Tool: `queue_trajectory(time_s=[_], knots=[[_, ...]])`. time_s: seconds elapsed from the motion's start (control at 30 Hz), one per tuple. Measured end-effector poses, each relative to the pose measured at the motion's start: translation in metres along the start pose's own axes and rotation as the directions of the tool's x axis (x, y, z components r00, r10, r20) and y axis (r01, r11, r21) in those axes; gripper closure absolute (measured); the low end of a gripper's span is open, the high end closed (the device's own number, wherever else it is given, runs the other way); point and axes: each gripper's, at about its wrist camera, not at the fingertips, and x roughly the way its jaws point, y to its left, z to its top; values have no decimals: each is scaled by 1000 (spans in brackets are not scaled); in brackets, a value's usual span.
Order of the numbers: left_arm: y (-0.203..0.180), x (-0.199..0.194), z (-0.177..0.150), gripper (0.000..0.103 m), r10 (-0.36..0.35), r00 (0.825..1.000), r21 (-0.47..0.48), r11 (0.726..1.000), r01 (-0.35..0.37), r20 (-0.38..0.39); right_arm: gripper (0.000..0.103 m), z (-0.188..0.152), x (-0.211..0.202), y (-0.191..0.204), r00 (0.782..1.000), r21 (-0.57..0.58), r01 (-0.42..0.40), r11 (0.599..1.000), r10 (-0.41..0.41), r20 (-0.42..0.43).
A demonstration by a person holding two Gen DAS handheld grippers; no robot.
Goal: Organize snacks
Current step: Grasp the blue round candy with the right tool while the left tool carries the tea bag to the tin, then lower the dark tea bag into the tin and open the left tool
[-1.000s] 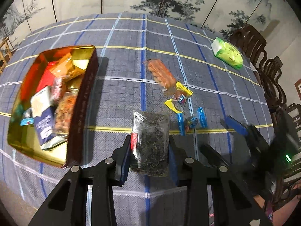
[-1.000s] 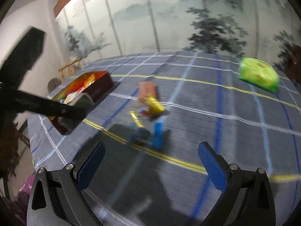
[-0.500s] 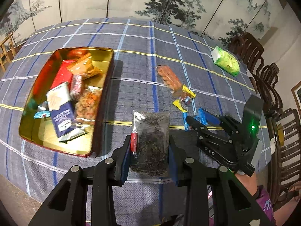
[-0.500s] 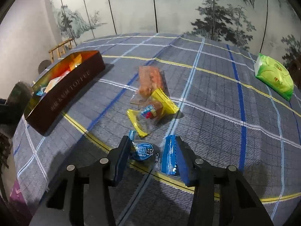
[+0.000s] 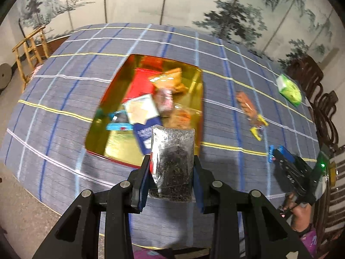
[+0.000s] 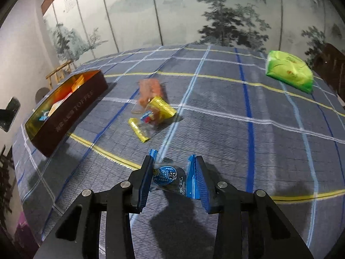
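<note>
In the left wrist view, our left gripper is clamped on a clear bag of dark bits, held up off the cloth. The bag's top edge overlaps the near right corner of the gold tin, hiding part of a blue box inside. The tin also holds a red pack, an orange pack and a blue wrapper, all crowded together. To the right on the cloth lie an orange snack and, just past it, a yellow-ended candy; a green pack sits well apart near the far edge. Our right gripper shows at the right, low over the cloth, with blue between its fingers.

In the right wrist view, that blue proves to be a blue-ended sweet, gripped between the pads of the right gripper above the cloth. Ahead lie the candy touching the orange snack, the green pack far right, and the tin at left, seen side-on with brown wall lettered TOFFEE. The left gripper is only a dark blur at the left edge here.
</note>
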Motion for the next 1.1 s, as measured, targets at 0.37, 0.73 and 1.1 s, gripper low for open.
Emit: queue_trajectory(time_s=[0.37,0.73,1.1], knots=[[-4,39,41,72,-4,1000,40,999,5,-14,63,1,1,-2,1000,10,6,1000,-6,-4],[-20,92,87,72,45,999,114,992,-46,6,63,0,0,-3,1000,13,3,1000,-3,-5],[-24,118,102,72,31,999,114,993,-30,-11,63,-1,2,-4,1000,17,0,1000,0,-6]])
